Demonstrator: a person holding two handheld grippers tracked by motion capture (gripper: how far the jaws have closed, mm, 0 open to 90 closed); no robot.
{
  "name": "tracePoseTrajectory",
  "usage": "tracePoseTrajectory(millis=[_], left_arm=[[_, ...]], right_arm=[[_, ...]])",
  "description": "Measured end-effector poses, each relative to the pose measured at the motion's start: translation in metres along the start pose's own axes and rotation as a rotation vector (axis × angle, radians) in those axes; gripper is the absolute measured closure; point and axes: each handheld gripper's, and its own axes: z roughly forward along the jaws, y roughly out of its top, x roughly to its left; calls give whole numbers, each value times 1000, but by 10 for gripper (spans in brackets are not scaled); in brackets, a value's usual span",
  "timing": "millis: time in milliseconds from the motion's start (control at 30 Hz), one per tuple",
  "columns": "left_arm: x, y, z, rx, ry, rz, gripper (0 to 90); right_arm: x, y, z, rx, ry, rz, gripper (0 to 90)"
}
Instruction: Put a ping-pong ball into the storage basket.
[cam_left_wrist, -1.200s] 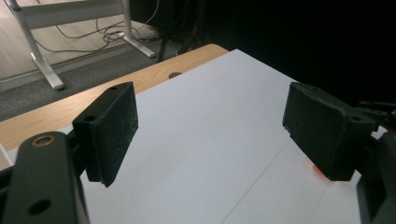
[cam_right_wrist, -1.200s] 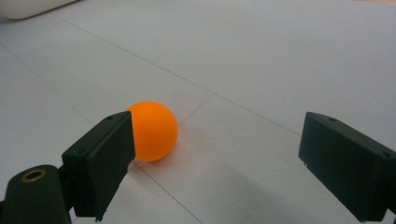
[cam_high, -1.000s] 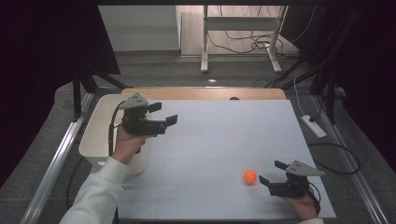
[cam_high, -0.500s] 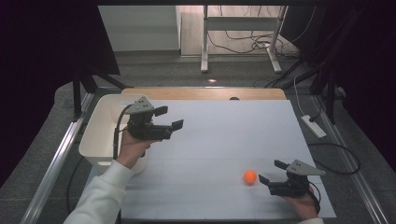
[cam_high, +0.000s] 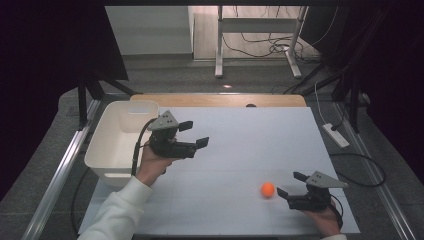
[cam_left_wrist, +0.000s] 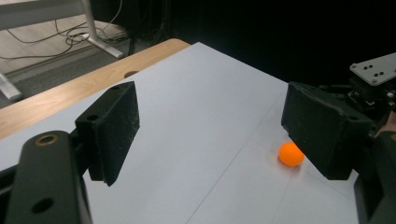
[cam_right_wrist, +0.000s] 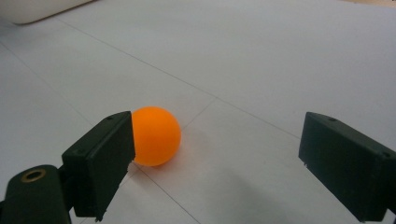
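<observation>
A small orange ball (cam_high: 268, 189) lies on the white table at the front right. My right gripper (cam_high: 291, 184) rests low just right of it, open, and points left at the ball. In the right gripper view the ball (cam_right_wrist: 156, 135) sits just beyond the tip of the left jaw, and the right gripper (cam_right_wrist: 215, 163) has nothing pressed between its pads. A hand holds my left gripper (cam_high: 195, 134) above the table's left half, open and empty, pointing right. Past its wide jaws, the left gripper (cam_left_wrist: 210, 135) looks across at the ball (cam_left_wrist: 290, 154).
A white plastic tub (cam_high: 115, 145) stands at the table's left edge, just behind the left hand. A wooden strip (cam_high: 220, 100) runs along the far edge. The right gripper's grey plate (cam_left_wrist: 376, 70) shows beyond the ball. Cables and a desk frame (cam_high: 257, 45) stand on the floor behind.
The left gripper has moved right, from beside the tub out over the white table. The right gripper and the ball have stayed put.
</observation>
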Motion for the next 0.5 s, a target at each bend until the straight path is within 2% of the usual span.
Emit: tracePoseTrajectory(millis=[233,333,500], left_arm=[[-5,-7,6,5,-10,-10,206],[-8,-11,9,24,-10,-2,205],[-12,-15,12,34,-31,-2,206]], right_arm=[[-1,-1,0,0,4,2,103],[0,0,1,1,6,-3,103],[0,0,0,-1,6,-1,103]])
